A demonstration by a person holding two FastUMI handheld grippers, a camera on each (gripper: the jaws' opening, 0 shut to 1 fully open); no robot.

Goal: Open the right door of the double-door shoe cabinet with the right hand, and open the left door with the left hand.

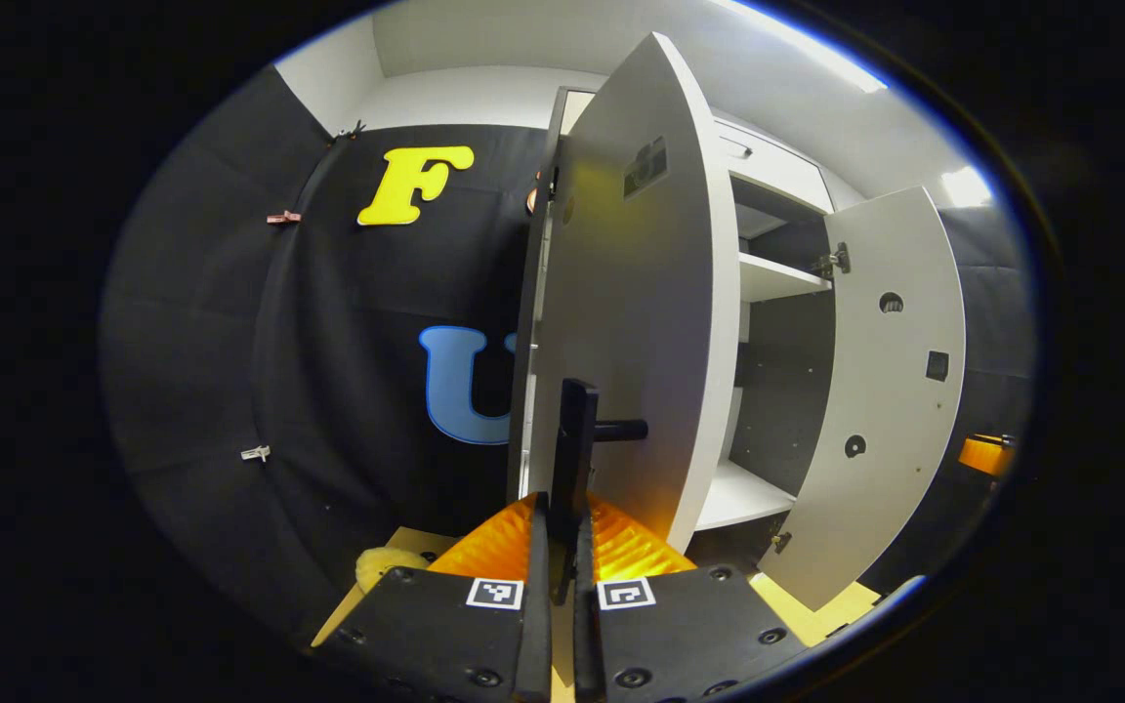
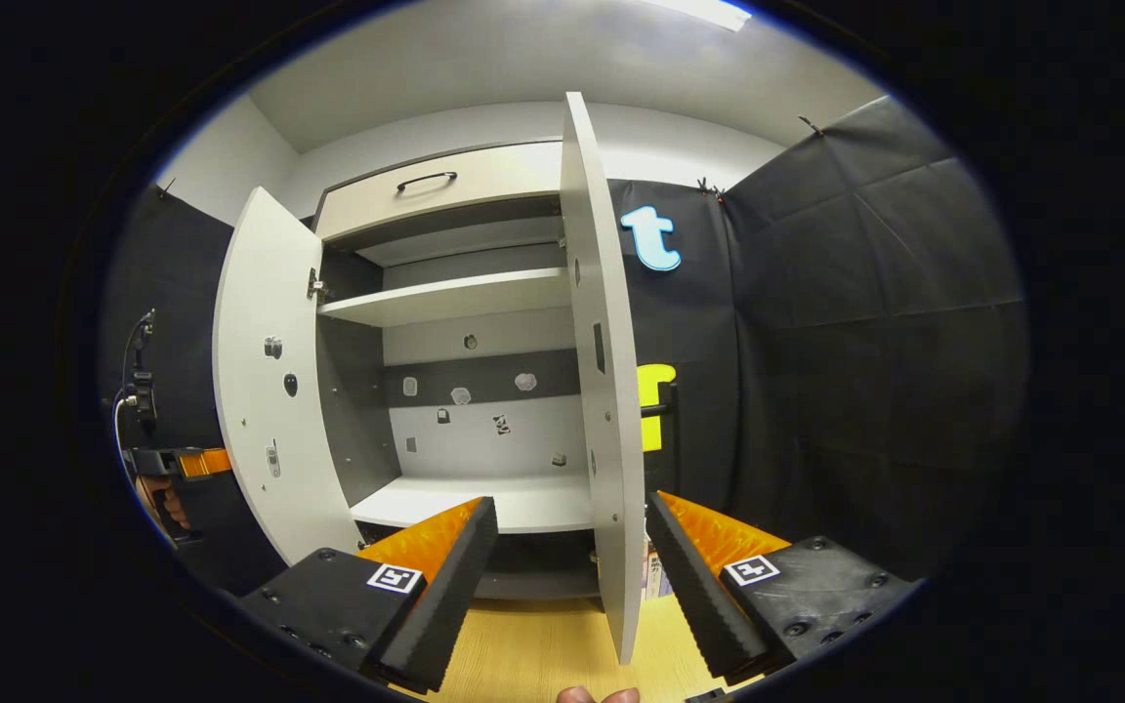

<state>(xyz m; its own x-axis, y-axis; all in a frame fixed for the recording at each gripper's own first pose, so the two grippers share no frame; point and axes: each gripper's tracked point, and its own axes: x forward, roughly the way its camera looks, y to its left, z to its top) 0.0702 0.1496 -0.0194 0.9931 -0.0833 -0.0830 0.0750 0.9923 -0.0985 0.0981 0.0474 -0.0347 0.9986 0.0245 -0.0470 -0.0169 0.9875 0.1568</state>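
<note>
The shoe cabinet (image 2: pixel 465 293) stands with both doors swung out. In the left gripper view the left door (image 1: pixel 641 322) is seen almost edge-on, and my left gripper (image 1: pixel 562 557) is shut on the lower end of its black bar handle (image 1: pixel 577 430). The right door (image 1: pixel 890 391) stands open further right. In the right gripper view the right door (image 2: pixel 606 391) points its free edge at me, between the spread fingers of my open right gripper (image 2: pixel 569 508); I cannot tell if either finger touches it. Its black handle (image 2: pixel 665 410) sits on the far side. The left door (image 2: pixel 260 391) is open at the left.
Inside are white shelves (image 2: pixel 455 293) and a dark back panel; a drawer with a black handle (image 2: pixel 426 181) tops the cabinet. The floor (image 2: pixel 523 654) is light wood. Black cloth walls close in on both sides. A pale yellow object (image 1: pixel 382 564) lies by the cabinet's left foot.
</note>
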